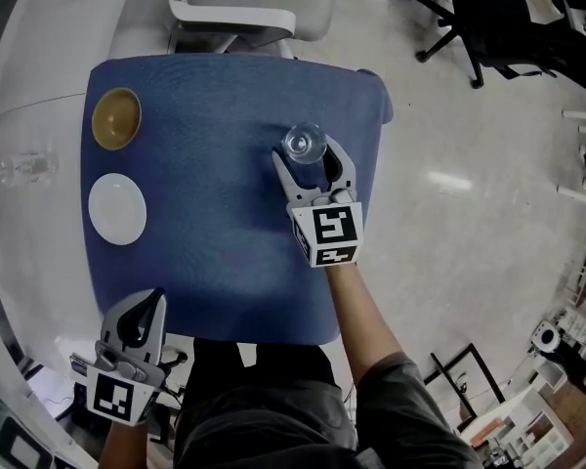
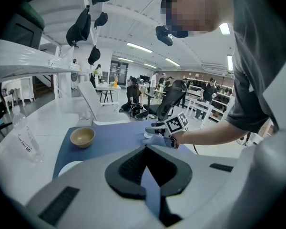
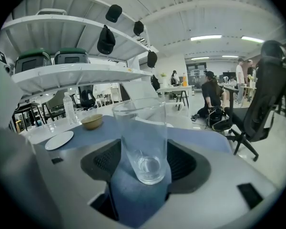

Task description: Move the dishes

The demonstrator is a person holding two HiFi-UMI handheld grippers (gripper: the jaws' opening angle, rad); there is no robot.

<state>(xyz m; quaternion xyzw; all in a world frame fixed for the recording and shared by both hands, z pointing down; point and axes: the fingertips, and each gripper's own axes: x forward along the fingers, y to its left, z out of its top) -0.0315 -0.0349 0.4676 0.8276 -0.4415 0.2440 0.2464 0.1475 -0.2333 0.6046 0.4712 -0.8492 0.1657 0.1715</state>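
A clear drinking glass point(image 1: 304, 141) stands upright on the blue tablecloth point(image 1: 225, 252), toward its right side. My right gripper point(image 1: 309, 156) is open, one jaw on each side of the glass point(image 3: 142, 137) with a small gap at both pads. A yellow-brown bowl point(image 1: 116, 118) sits at the cloth's far left corner, and a white plate point(image 1: 117, 208) lies just nearer than it. My left gripper point(image 1: 146, 306) is shut and empty, low at the cloth's near left corner, away from every dish.
A white chair point(image 1: 244, 8) stands against the table's far edge. A clear plastic bottle point(image 1: 20, 169) lies on the white counter to the left. Black office chairs point(image 1: 469, 18) stand on the floor at the far right.
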